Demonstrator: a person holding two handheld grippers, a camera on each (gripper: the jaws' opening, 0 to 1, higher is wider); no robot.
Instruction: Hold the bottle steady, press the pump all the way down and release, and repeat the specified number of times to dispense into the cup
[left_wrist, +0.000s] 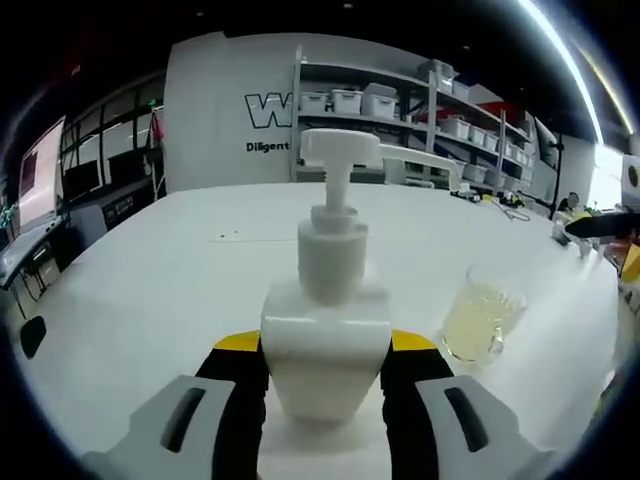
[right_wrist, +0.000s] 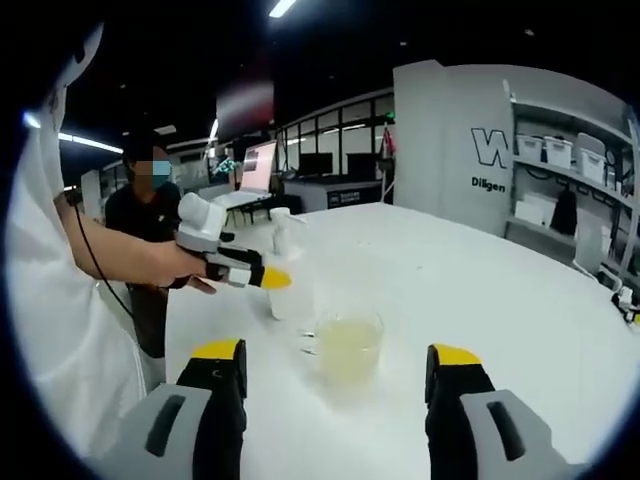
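Here, left tongs (left_wrist: 325, 375) clamped on white pump bottle (left_wrist: 325, 330), right tongs (right_wrist: 335, 385) wide apart, holding nothing, behind cup (right_wrist: 347, 345)

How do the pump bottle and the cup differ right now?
The bottle is opaque white; the cup is clear glass showing pale yellowish liquid. The bottle is taller, topped by a pump; the cup is short and open. The left gripper clamps the bottle; the cup stands free, ahead of the open right gripper. Both stand upright on the white table.
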